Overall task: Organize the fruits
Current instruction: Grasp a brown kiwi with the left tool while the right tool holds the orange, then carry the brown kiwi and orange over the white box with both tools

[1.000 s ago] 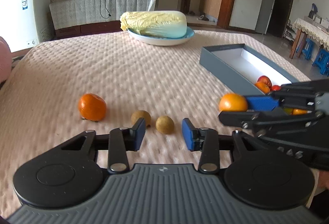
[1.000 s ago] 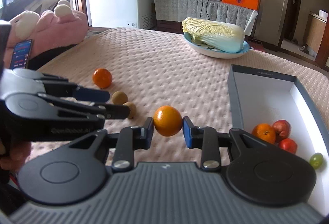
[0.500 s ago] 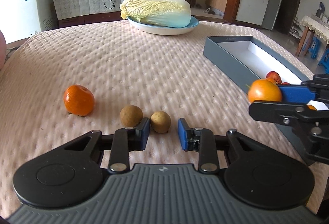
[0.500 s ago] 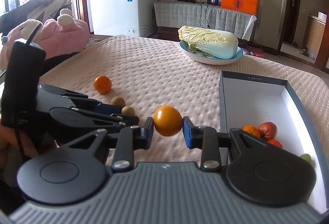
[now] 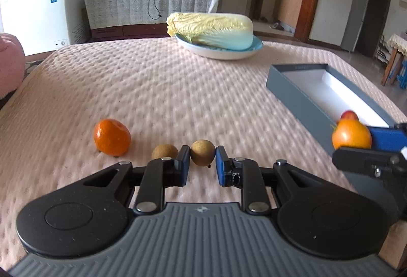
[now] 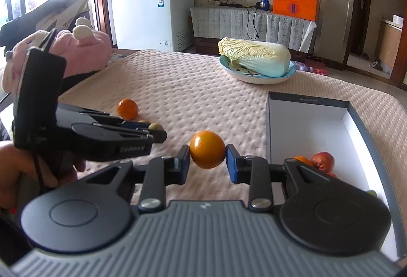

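Quilted pink table cover point(image 5: 157, 89), soft and dimpled | left gripper point(image 5: 202, 164) is clamped on a small round brown fruit point(image 5: 202, 155), rough-skinned, resting on the cover | right gripper point(image 6: 207, 157) is closed on a smooth orange point(image 6: 207, 149), held just left of the grey box point(image 6: 356, 122) | box lies rightward; right hand is judged nearer.

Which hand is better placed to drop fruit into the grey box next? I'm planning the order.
Right. The right gripper already holds an orange beside the grey box. The left gripper has only closed on a small brown fruit farther away.
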